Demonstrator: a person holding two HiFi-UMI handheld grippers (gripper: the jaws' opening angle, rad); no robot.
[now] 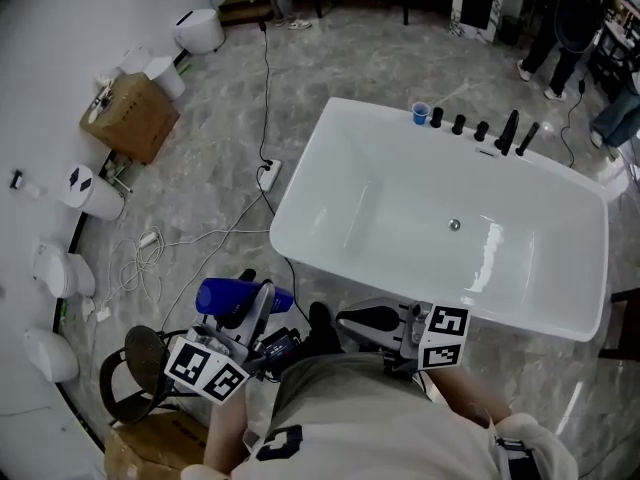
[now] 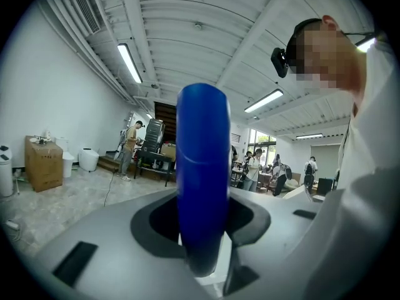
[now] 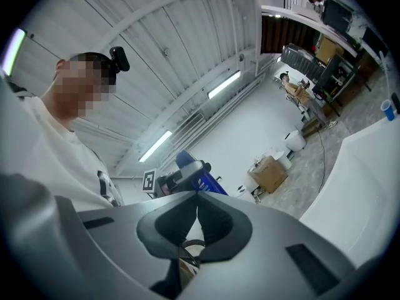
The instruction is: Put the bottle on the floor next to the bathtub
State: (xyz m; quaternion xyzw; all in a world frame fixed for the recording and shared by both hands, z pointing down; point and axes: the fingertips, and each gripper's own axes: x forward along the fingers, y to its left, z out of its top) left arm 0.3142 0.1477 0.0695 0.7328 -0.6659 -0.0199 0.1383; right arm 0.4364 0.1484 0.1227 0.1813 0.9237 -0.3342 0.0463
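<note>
A blue bottle (image 1: 226, 295) lies level between the jaws of my left gripper (image 1: 250, 303), which is shut on it, low in the head view above the marble floor. In the left gripper view the bottle (image 2: 203, 161) stands upright between the jaws and fills the middle. The white bathtub (image 1: 300, 253) stands just right of it, with its near rim beside both grippers. My right gripper (image 1: 365, 320) hangs by the tub's near edge with its jaws together and nothing in them. In the right gripper view its tips (image 3: 197, 195) meet, and the bottle (image 3: 209, 183) shows beyond them.
A cardboard box (image 1: 130, 116) and white fixtures line the left wall. Cables and a power strip (image 1: 267, 175) lie on the floor left of the tub. A blue cup (image 1: 420, 114) and black taps (image 1: 480, 130) sit on the tub's far rim. A dark round stool (image 1: 140, 363) stands at the lower left.
</note>
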